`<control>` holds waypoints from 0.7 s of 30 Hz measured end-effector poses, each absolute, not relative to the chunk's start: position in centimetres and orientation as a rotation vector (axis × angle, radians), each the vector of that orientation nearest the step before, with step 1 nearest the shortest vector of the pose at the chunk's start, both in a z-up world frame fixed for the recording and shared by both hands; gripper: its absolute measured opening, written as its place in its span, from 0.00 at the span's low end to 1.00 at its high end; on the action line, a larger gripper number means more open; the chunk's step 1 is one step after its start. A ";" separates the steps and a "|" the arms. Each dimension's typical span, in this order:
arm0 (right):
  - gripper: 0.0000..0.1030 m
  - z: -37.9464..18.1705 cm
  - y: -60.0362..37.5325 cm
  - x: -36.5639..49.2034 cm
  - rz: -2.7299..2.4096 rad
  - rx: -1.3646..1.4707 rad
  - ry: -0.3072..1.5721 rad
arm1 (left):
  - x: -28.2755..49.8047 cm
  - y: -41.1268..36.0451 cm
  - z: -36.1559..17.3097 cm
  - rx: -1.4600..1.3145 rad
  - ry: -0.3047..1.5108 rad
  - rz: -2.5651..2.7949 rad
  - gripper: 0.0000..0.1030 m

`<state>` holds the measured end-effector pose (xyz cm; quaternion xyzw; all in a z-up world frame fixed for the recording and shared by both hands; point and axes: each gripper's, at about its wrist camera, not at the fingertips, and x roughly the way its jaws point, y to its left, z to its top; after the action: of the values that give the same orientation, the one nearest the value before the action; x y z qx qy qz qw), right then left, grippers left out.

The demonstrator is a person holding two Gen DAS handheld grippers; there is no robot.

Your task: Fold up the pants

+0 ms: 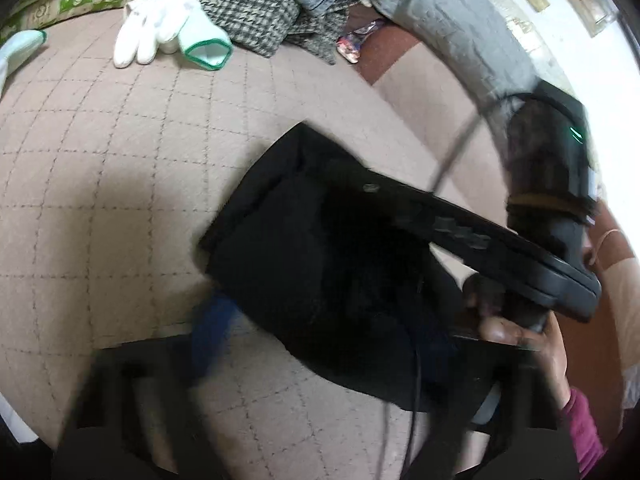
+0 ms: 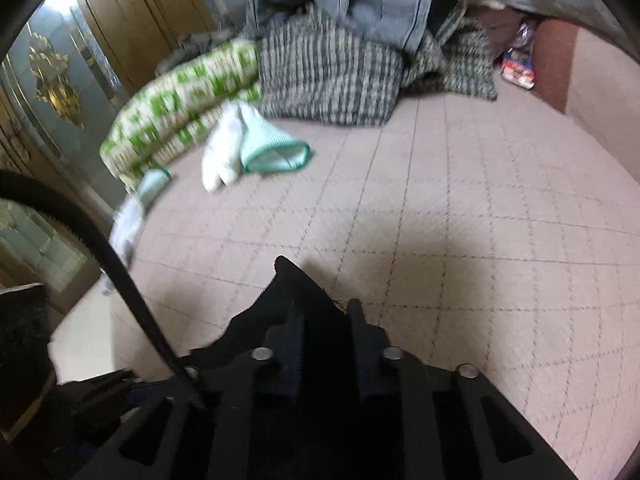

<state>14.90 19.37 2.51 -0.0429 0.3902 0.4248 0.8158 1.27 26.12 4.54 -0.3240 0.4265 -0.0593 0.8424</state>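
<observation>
Currently, right tool [image 2: 324, 344] is clamping black pants [image 1: 320, 264]; left tool [image 1: 168, 420], apart, should be aligning edges squarely on the bed [image 1: 120, 160].

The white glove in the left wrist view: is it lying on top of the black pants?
No, the white glove lies apart on the quilted bedcover, far from the black pants.
</observation>
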 end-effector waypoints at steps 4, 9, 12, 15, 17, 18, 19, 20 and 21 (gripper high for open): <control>0.13 6.6 14.5 12.5 0.900 0.040 0.713 | 0.1 24.5 7.4 -0.602 0.807 -0.210 0.24; 0.13 11.2 5.4 7.8 0.868 0.179 0.557 | -2.9 18.8 13.3 -0.408 0.643 -0.382 0.23; 0.12 11.8 -1.3 4.2 0.779 0.236 0.500 | -3.7 13.5 14.7 -0.323 0.637 -0.521 0.23; 0.11 10.4 -7.0 1.7 0.665 0.286 0.495 | -3.9 7.9 13.7 -0.244 0.682 -0.626 0.23; 0.10 7.8 -11.1 0.8 0.570 0.360 0.536 | -3.9 4.5 12.2 -0.186 0.722 -0.678 0.23; 0.10 6.2 -12.7 0.4 0.491 0.372 0.565 | -4.0 3.1 11.4 -0.156 0.750 -0.693 0.23; 0.10 4.7 -14.1 0.3 0.413 0.379 0.603 | -4.0 1.3 10.0 -0.110 0.803 -0.707 0.23; 0.10 3.1 -15.2 0.4 0.335 0.390 0.658 | -4.1 0.5 9.2 -0.084 0.837 -0.710 0.23; 0.10 1.6 -16.4 0.5 0.255 0.404 0.726 | -4.1 -0.2 8.7 -0.056 0.873 -0.712 0.23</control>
<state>0.53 -16.38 1.60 0.1957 0.3519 0.1237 0.9069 -4.10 -0.24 8.65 -0.0265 0.4138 -0.3376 0.8450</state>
